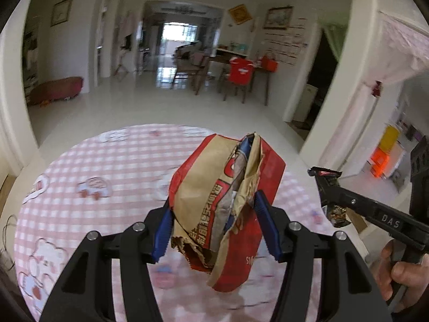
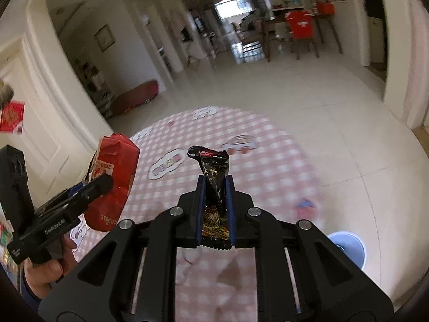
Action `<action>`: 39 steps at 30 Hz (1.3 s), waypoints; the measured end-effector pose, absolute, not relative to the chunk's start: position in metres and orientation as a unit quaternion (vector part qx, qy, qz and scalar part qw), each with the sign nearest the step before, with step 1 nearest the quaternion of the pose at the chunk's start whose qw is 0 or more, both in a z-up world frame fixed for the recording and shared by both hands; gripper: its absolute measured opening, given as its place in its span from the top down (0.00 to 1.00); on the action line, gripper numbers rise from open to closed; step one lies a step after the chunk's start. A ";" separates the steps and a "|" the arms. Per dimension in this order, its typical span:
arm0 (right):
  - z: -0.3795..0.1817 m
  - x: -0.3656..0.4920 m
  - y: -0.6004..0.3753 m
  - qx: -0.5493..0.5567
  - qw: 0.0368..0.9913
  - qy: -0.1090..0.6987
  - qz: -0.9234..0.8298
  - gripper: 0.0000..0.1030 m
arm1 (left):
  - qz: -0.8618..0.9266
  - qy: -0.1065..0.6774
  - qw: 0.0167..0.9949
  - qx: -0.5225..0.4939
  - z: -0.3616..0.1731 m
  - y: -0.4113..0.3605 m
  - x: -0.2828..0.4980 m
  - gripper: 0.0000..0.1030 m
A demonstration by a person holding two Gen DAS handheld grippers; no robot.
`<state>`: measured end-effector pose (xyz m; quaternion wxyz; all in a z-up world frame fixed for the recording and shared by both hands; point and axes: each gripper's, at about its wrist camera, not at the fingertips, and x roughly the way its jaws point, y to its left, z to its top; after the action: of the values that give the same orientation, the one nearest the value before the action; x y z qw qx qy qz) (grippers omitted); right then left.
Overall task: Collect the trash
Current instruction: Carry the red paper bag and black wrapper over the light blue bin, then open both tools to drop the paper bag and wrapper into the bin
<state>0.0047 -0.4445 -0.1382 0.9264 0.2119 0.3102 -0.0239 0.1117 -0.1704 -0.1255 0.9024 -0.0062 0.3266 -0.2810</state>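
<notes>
My left gripper (image 1: 214, 201) is shut on a crumpled red and brown paper bag (image 1: 228, 166), held up above a round table with a pink checked cloth (image 1: 93, 161). The blue pads press on both sides of the bag. My right gripper (image 2: 215, 181) is shut on a black snack wrapper (image 2: 211, 161), whose top sticks out past the fingertips. In the left wrist view the right gripper (image 1: 325, 187) and the black wrapper (image 1: 325, 173) hang at the table's right edge. In the right wrist view the left gripper (image 2: 102, 185) holds the paper bag (image 2: 118, 161) at the left.
White tiled floor (image 2: 335, 94) lies around the table (image 2: 268, 161). A pale blue round container (image 2: 348, 247) stands on the floor at lower right. A dining table and chairs, one with a red shirt (image 1: 241, 72), stand far back. A dark red bench (image 1: 56, 90) sits by the left wall.
</notes>
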 end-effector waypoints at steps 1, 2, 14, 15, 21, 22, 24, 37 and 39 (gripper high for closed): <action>-0.137 -0.007 -0.458 0.222 0.926 0.304 -0.035 0.86 | -0.291 0.324 0.900 -0.001 -0.123 -0.180 0.105 0.45; -0.137 -0.016 -0.468 0.229 0.925 0.299 -0.045 0.86 | -0.301 0.322 0.898 0.005 -0.121 -0.192 0.099 0.45; -0.152 -0.141 -0.609 0.313 0.890 0.261 -0.204 0.86 | -0.427 0.328 0.840 0.066 -0.115 -0.339 0.033 0.44; -0.156 -0.147 -0.614 0.317 0.887 0.261 -0.210 0.86 | -0.436 0.331 0.834 0.072 -0.117 -0.352 0.028 0.44; -0.185 -0.166 -0.644 0.343 0.867 0.279 -0.229 0.86 | -0.469 0.368 0.797 0.096 -0.146 -0.411 0.012 0.44; -0.188 -0.168 -0.648 0.346 0.864 0.281 -0.231 0.86 | -0.469 0.376 0.793 0.102 -0.154 -0.418 0.011 0.44; -0.198 -0.168 -0.657 0.357 0.857 0.289 -0.233 0.86 | -0.466 0.389 0.787 0.111 -0.166 -0.430 0.011 0.44; -0.264 -0.157 -0.685 0.430 0.807 0.331 -0.234 0.66 | -0.414 0.444 0.770 0.198 -0.248 -0.502 0.022 0.13; -0.269 -0.158 -0.691 0.446 0.799 0.323 -0.241 0.16 | -0.406 0.431 0.776 0.218 -0.250 -0.505 0.019 0.12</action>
<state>-0.1578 -0.6907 -0.2686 0.7992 0.4462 0.3226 -0.2411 0.0194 -0.5055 -0.2498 0.7756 0.2182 0.4308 -0.4065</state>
